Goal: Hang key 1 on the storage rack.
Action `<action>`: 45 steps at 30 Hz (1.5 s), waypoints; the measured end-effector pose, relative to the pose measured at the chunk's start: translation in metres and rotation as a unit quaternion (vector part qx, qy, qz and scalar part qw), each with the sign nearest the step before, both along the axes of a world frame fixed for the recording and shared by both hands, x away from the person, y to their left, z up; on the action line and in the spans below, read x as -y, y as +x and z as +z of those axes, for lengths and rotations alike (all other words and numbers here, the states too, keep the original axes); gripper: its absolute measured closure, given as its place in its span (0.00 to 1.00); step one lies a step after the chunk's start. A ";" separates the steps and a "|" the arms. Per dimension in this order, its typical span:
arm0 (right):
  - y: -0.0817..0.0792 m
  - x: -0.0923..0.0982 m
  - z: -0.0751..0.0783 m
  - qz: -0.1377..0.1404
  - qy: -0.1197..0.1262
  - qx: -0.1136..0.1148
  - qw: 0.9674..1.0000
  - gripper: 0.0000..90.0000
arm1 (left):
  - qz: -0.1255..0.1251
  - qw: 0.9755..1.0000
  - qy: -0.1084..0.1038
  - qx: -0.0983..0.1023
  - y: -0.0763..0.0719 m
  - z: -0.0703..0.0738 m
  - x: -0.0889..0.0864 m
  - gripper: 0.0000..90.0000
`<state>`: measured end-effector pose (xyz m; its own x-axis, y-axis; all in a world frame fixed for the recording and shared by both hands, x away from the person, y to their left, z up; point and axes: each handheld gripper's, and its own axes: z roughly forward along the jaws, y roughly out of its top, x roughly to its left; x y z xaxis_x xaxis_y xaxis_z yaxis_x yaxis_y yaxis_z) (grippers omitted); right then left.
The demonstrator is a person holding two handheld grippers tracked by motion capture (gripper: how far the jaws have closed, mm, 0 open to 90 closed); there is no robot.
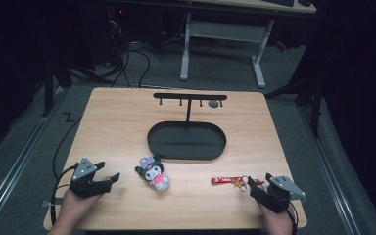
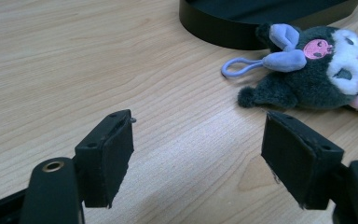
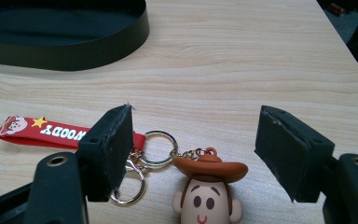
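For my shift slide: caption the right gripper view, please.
Right gripper, jaws open, poised over a cowboy-hat keychain with red strap on the wooden table.

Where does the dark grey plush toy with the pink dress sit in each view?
High view: the dark grey plush toy lies centre-low on the wooden table, just below the black oval tray.
Left gripper view: upper right, beyond the open jaws.
Right gripper view: not in it.
Shared landmark: the black oval tray.
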<state>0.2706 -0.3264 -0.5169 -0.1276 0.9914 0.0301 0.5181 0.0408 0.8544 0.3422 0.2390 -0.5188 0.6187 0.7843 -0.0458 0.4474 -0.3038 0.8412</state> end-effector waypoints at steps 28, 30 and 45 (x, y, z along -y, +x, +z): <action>-0.001 -0.003 0.005 0.008 0.000 0.000 1.000 0.30 | -0.007 1.000 0.025 0.011 -0.003 0.002 0.007 0.28; -0.001 -0.006 0.008 0.009 -0.005 0.000 1.000 0.30 | -0.011 1.000 0.025 0.012 -0.002 0.002 0.008 0.28; 0.003 -0.021 0.036 0.007 -0.049 -0.062 0.997 0.30 | -0.032 0.999 0.012 0.013 -0.003 0.006 0.011 0.29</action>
<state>0.2740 -0.3056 -0.4805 -0.1426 0.9885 -0.0510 0.6179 0.1292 0.7756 0.3388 0.2277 -0.5130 0.6685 0.7436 -0.0108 0.4046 -0.3515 0.8442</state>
